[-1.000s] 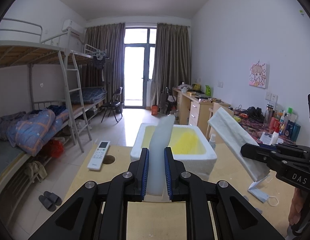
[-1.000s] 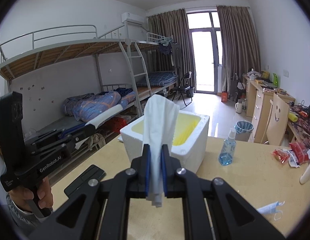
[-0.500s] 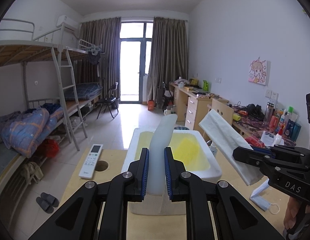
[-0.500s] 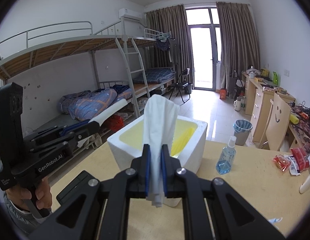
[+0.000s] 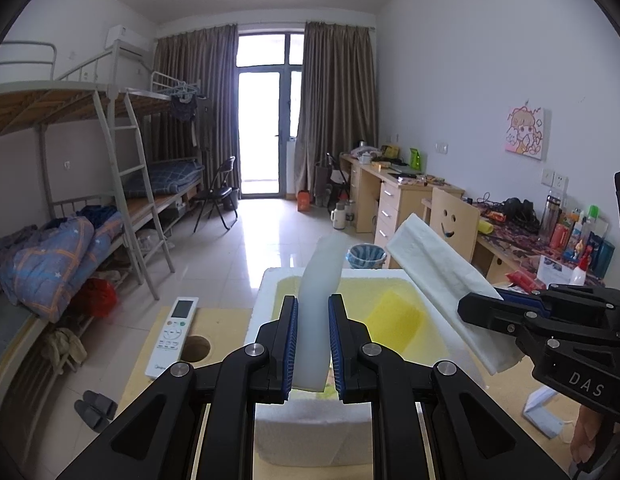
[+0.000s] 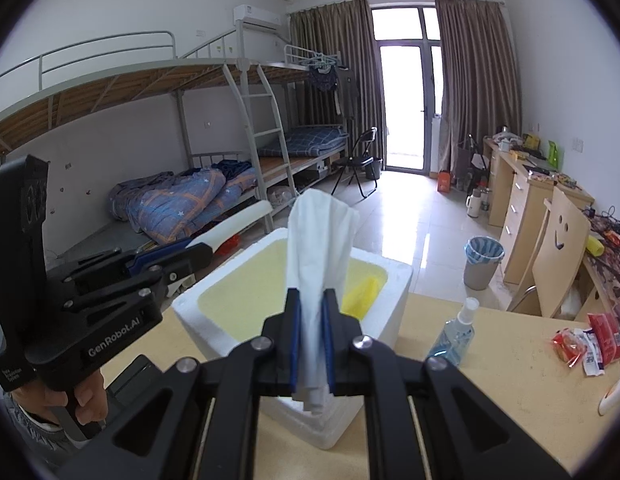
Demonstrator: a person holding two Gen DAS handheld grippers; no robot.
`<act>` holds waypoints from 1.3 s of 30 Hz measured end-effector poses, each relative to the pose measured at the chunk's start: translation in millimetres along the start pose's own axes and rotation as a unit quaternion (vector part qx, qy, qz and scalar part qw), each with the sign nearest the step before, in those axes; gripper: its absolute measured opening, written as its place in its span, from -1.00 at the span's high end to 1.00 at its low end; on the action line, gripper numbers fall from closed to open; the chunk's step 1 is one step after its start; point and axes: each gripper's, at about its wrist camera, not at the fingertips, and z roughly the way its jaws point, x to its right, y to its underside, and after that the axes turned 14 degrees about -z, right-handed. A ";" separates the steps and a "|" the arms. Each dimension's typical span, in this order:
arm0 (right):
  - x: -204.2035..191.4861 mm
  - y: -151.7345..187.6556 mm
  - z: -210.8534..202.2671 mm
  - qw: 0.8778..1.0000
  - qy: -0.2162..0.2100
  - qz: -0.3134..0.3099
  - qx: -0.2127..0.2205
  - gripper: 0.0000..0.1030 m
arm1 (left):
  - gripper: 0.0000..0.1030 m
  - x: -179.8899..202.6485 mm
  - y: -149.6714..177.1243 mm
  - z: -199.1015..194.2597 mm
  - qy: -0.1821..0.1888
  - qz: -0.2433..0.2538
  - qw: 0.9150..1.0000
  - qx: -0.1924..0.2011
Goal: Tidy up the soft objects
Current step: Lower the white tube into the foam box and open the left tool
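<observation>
Left gripper [image 5: 313,344] clamped on a white foam strip [image 5: 318,312], held upright over the near rim of the foam box [image 5: 265,304]. Right gripper [image 6: 312,344] pinched on a folded white cloth [image 6: 318,248], standing up above the box's near wall. Yellow sponge [image 5: 394,318] inside. Remote [image 5: 173,336] left of the box on the table [image 5: 225,320].

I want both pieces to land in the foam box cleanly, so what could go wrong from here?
The left gripper pinches the foam strip low, so its tall free end may tip outside the white foam box. The right gripper's folded tissue is limp and could drape over the rim. The spray bottle stands close by and might get knocked.
</observation>
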 end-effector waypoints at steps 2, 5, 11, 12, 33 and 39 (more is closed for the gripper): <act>1.6 1.5 3.7 1.000 -0.001 0.003 -0.003 0.75 | 0.68 0.9 -0.5 3.7 0.001 0.000 1.000 -0.004; 2.8 2.0 6.9 1.000 -0.003 0.005 -0.006 0.74 | 0.68 4.8 -1.7 6.3 0.001 0.006 1.000 -0.005; 13.6 2.9 -3.5 1.000 0.014 0.016 -0.003 0.75 | 0.68 16.9 -2.5 13.9 0.017 0.017 1.000 -0.012; 16.2 4.2 -6.9 1.000 0.018 0.019 -0.003 0.75 | 0.68 20.2 -1.8 16.4 0.021 0.019 0.999 -0.016; 28.9 4.3 -11.2 0.999 0.031 0.026 0.000 0.74 | 0.57 23.9 -4.2 28.4 0.026 0.016 0.999 -0.031; 29.6 4.4 -13.1 0.999 0.033 0.027 0.003 0.74 | -0.86 27.4 -5.4 23.4 0.016 0.016 1.000 -0.009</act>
